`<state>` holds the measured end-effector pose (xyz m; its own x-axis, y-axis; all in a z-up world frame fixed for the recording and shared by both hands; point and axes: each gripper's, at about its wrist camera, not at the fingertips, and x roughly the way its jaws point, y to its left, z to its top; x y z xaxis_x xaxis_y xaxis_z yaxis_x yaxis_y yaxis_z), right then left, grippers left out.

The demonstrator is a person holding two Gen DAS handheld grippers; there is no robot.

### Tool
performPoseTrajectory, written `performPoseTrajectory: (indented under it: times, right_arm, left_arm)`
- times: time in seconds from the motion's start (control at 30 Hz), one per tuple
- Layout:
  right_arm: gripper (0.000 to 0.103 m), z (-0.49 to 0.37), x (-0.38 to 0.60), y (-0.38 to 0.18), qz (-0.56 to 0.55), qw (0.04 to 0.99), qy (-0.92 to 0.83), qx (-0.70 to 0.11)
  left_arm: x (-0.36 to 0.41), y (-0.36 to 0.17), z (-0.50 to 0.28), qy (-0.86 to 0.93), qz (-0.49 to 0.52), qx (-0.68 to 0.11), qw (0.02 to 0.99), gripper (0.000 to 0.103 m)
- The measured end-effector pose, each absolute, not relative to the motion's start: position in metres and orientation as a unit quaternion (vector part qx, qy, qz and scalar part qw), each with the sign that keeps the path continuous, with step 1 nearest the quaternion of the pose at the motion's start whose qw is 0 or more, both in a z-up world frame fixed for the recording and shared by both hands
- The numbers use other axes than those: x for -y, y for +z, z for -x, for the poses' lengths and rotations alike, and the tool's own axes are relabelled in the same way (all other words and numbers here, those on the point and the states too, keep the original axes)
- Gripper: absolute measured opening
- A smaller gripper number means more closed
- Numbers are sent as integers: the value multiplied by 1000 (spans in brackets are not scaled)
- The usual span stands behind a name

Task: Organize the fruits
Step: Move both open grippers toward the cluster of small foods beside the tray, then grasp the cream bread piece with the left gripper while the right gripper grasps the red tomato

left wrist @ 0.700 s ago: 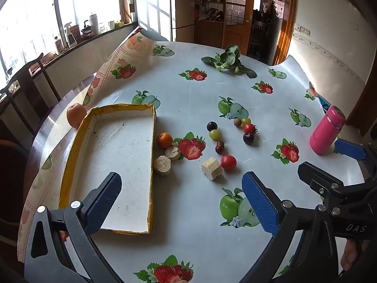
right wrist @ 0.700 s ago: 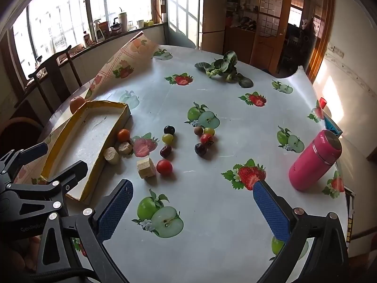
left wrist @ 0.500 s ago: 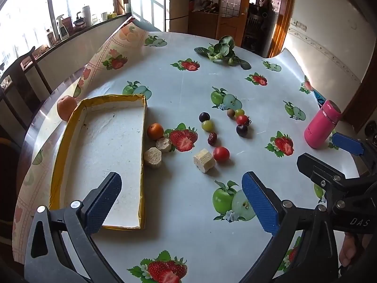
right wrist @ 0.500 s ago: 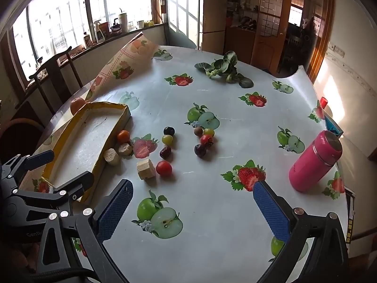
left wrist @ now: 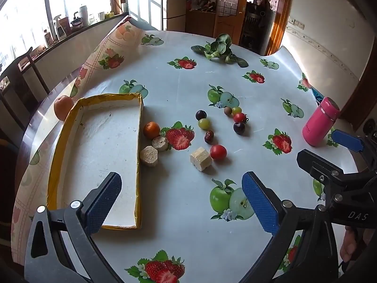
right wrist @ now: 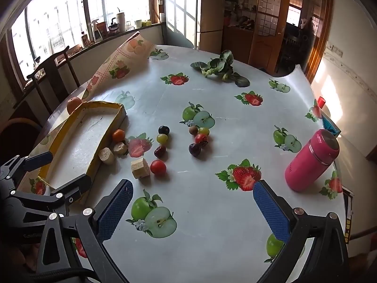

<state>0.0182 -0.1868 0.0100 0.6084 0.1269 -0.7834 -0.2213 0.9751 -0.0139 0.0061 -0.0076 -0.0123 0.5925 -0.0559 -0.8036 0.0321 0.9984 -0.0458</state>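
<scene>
A yellow-rimmed white tray point(left wrist: 61, 141) point(right wrist: 115, 105) lies on the left of the table. Beside it sit a small orange point(left wrist: 151, 129) point(right wrist: 118, 135) and two tan cork-like pieces point(left wrist: 149, 156). Small fruits lie scattered mid-table: a red tomato point(left wrist: 218, 151) point(right wrist: 158, 167), a green grape point(left wrist: 204, 123), a dark plum point(left wrist: 239, 127) and several more. A tan cube point(left wrist: 200, 158) point(right wrist: 140, 168) sits by the tomato. My left gripper point(left wrist: 181, 197) is open and empty, above the table near the tray's front corner. My right gripper point(right wrist: 192, 208) is open and empty, further right.
A pink bottle point(left wrist: 321, 121) point(right wrist: 312, 159) stands at the right. Leafy greens point(left wrist: 219, 49) lie at the far side. A peach-like fruit point(left wrist: 63, 107) sits outside the tray's far left corner. The tablecloth is folded up at the far left point(left wrist: 110, 54). A chair stands left.
The left gripper has pulled back and lifted slightly, so the tray and fruits sit a little farther off in its view. The right gripper has hardly moved. Both stay open.
</scene>
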Motion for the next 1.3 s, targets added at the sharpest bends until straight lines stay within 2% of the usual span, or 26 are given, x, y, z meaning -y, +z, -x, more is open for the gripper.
performPoseTrajectory:
  times: [0.37,0.63,0.7,0.9,0.97,1.1,1.23,1.3]
  right_arm:
    - [103,-17,199,3,51,893,89,-438]
    - [103,-24,218,-13,26,885,75,-458]
    - [103,-27,220,-19,23,881,76,-466]
    - [102,-35,215,-30,22,875,87,-475]
    - [102,-39,210,-33,21,874,97,-476]
    - [93,-51,191,-42,30,870,120,-477]
    - [70,-68,167,-63,34,856,150,-493]
    - [63,-78,156,-77,30,847,166,-504]
  left_arm:
    - [19,-30,-5,-63,32,-464,883,103]
    - [37,-68,-14,-104,38,-488,866,102]
    - [32,-78,-20,-100,41,-495,862,98]
    - [-11,-103,-40,-54,57,-511,856,98]
    - [-26,-105,-46,-51,68,-508,857,93]
    - [-48,-107,-62,-27,57,-506,860,92]
    - [-61,-109,-79,-45,70,-510,856,92]
    - [-60,-109,-86,-50,63,-511,856,92]
